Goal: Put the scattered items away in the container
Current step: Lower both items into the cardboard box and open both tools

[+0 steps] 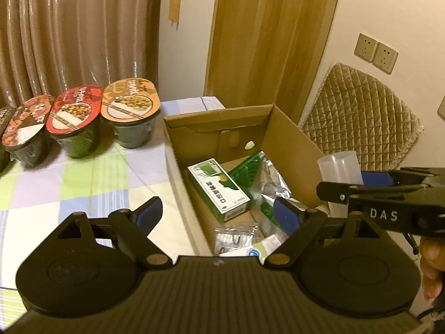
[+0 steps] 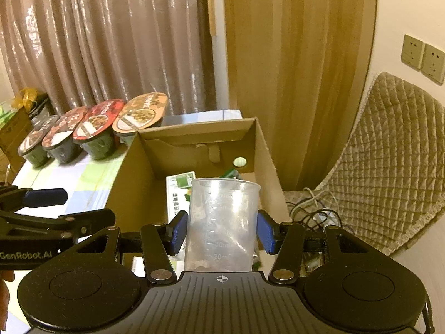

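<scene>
Right wrist view: a clear plastic measuring cup [image 2: 222, 222], upright with printed millilitre marks, stands between the two blue pads of the right gripper [image 2: 222, 232], directly ahead of the camera and above the open cardboard box [image 2: 194, 139]. The pads sit just beside the cup's walls on either side; whether they press it or leave a sliver of space cannot be told, though the cup hangs there with nothing seen under it. In the left wrist view the same cup appears at the right edge, over the box's near right corner, with the right gripper's black arm marked "DAS" reaching in around it. The left gripper [image 1: 219, 213] hovers over the box's left wall with its jaws spread wide and nothing between them; one blue pad is over the tablecloth, the other over the box interior. Inside the box lie a green and white carton [image 1: 219, 189], a green and silver foil pouch [image 1: 258, 172], a small clear packet [image 1: 236, 236] and part of a white package near the bottom edge. The box rests on a table with a pastel checked tablecloth [image 1: 83, 183]. To its left a row of instant noodle bowls [image 1: 75, 114] stands along the table's back edge, before a brown curtain [image 1: 78, 27]. A quilted chair cushion [image 1: 361, 117] leans at the right below two wall sockets [image 1: 375, 53]
</scene>
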A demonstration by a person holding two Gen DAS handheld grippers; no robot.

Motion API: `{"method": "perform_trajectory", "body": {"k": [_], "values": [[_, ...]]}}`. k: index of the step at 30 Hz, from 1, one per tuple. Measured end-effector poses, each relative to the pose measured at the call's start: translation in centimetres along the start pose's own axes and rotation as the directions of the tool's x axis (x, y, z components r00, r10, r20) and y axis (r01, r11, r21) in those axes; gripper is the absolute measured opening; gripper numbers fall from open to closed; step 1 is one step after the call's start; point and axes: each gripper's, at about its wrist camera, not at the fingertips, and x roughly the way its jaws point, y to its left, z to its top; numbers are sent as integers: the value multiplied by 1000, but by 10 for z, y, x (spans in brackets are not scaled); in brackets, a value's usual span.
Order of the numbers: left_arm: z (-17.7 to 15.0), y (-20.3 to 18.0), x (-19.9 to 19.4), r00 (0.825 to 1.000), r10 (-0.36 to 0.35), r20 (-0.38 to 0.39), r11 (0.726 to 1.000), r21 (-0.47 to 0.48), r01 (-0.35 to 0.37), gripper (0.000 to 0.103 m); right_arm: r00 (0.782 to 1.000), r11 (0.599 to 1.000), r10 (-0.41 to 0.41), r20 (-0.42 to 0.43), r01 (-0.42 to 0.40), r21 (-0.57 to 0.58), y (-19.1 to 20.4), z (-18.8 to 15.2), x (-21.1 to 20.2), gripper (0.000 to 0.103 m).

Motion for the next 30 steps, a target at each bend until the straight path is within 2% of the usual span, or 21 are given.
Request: {"method": "perform_trajectory", "body": {"k": [3, 7, 9, 21, 22, 23, 24, 30], "values": [[1, 5, -4, 1000, 14, 4, 1000, -1, -14, 87, 1000, 1000, 6, 2, -6, -5, 4, 3, 1, 56], [1, 11, -9, 1000, 26, 15, 1000, -11, -26, 99, 1000, 1000, 14, 3, -14, -14, 9, 6, 4, 56], [1, 14, -11, 999, 29, 16, 999, -19, -29, 101, 1000, 1000, 16, 3, -16, -19, 12, 7, 5, 56], [-9, 28, -11, 998, 64, 14, 998, -15, -64, 102, 998, 997, 48, 38, -45, -68, 26, 19, 11, 57], [-10, 28, -11, 998, 65, 14, 998, -10, -65, 102, 998, 996, 52, 46, -49, -68, 26, 20, 11, 81], [-10, 28, -11, 998, 66, 15, 998, -7, -66, 102, 996, 997, 53, 65, -49, -62, 26, 21, 9, 94], [-11, 28, -11, 998, 68, 17, 998, -4, -68, 102, 995, 997, 58, 82, -53, -59, 26, 21, 7, 100], [-17, 29, -12, 996, 93, 12, 996, -3, -93, 102, 997, 998, 53, 58, -51, -43, 22, 18, 5, 100]]}}
